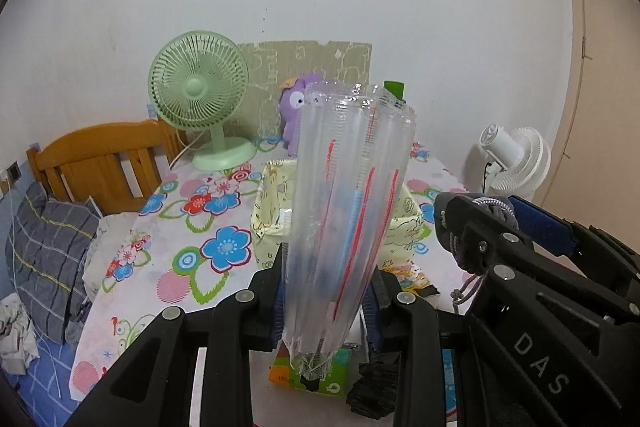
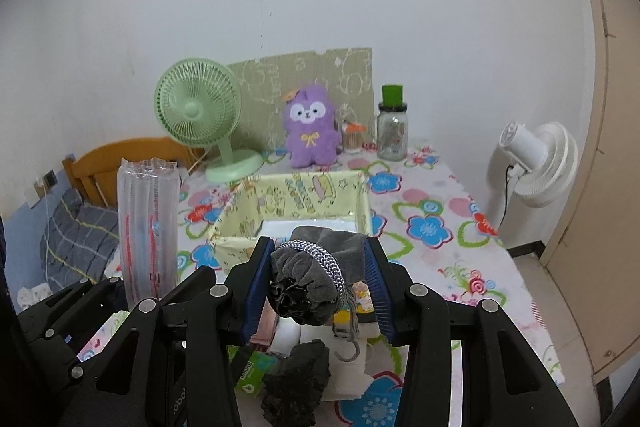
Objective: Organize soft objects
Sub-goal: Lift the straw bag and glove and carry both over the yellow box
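Looking through the left wrist view first, the left gripper (image 1: pixel 326 301) is clenching a clear inflatable air-column sleeve (image 1: pixel 348 211) with red and blue lines, and it's filling the centre of the frame, standing nearly upright between the jaws. Behind it, mid-frame, the pale yellow fabric basket (image 1: pixel 266 223) is sitting on the floral tablecloth (image 1: pixel 188 227), with the right gripper (image 1: pixel 476 227) poking in at lower right. Switching to the right wrist view, the right gripper (image 2: pixel 318 281) is squeezing a grey drawstring pouch (image 2: pixel 316 279) dead centre, its velvety fabric bunching up and a braided cord wrapping around it. The sleeve (image 2: pixel 147 227) is showing at left of frame, and the basket (image 2: pixel 296 203) is waiting just above the pouch in the picture. My guess is we're mid-carry, both soft things lifted and heading for the basket, so the next move is calling for getting each one over the rim before letting go. A black spongy lump (image 2: pixel 298 383) and a green packet (image 2: pixel 250 373) are lying below, not yet sorted.
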The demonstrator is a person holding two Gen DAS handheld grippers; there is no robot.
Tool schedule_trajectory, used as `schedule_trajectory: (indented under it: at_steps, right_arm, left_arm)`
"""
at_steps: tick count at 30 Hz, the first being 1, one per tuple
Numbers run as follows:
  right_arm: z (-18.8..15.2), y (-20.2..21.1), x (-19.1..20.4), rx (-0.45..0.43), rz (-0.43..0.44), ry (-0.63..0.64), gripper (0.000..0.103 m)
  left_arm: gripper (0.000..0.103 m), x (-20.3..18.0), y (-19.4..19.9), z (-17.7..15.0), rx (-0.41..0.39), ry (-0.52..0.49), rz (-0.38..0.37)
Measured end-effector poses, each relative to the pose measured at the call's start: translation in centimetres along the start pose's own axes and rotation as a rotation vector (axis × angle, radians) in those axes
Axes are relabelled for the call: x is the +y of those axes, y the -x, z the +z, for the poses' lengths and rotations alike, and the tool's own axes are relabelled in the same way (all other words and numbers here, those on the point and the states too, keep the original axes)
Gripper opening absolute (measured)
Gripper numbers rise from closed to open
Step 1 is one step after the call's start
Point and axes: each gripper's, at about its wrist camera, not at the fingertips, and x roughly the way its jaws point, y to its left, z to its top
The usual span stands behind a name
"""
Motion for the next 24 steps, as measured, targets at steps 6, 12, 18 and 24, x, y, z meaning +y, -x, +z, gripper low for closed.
schedule_trajectory:
  at_steps: [6,12,18,24]
  right_arm:
    - [0.6,1.6,0.1,-0.032,-0.008,0.010,0.049]
    - [1.3,1.6,-0.5,-0.040,-0.003,-0.001,0.049]
    - [2.7,0.8,-0.8,-0.056,-0.014,0.017,0.049]
    - [4.3,-1.1,-1.4,-0.057,-0.005,0.016,0.049]
  left_arm:
    - [0.031,-0.2,1.1,0.5,-0.026,0.003,-0.008]
    - [0.031,-0.6,0.8,1.3,-0.039,-0.003,-0.004]
    - [0.031,-0.8,-0.2,2.5,-0.039,0.003,-0.008]
    - [0.031,-0.8,-1.9,4.0,-0.044,0.005,0.006]
